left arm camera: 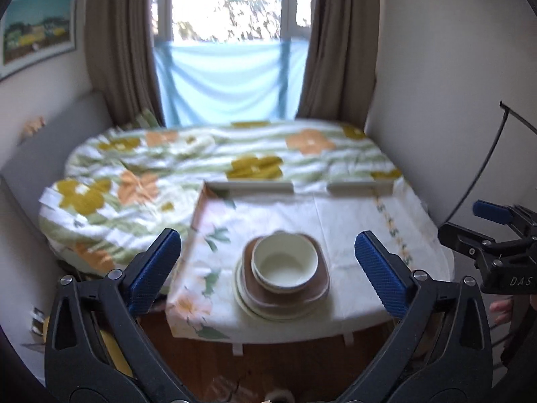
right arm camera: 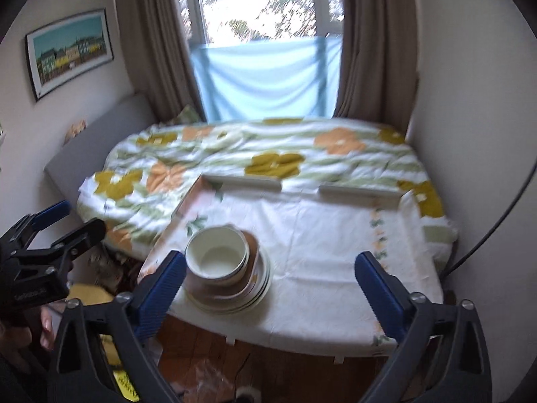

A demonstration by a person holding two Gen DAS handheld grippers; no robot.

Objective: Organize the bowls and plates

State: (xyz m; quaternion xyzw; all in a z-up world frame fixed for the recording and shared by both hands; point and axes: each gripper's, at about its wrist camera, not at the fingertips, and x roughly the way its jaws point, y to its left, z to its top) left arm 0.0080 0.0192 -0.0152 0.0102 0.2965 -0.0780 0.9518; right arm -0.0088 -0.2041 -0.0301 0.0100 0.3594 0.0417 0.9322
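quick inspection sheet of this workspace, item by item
surface: table under a floral cloth, raised rail along its far edge
job's things: cream bowl nested on a brown plate, on cream plates; one stack near the front edge
clutter: nothing seen on the table
grippers: left gripper and right gripper both open, empty, held back from the stack
cables: black cable arcing along the right wall
surroundings: bed with flowered duvet, curtained window, framed picture; blurred items on the wood floor

Motion blur smears the stacked dishes (left arm camera: 283, 275), so their count stays unclear.
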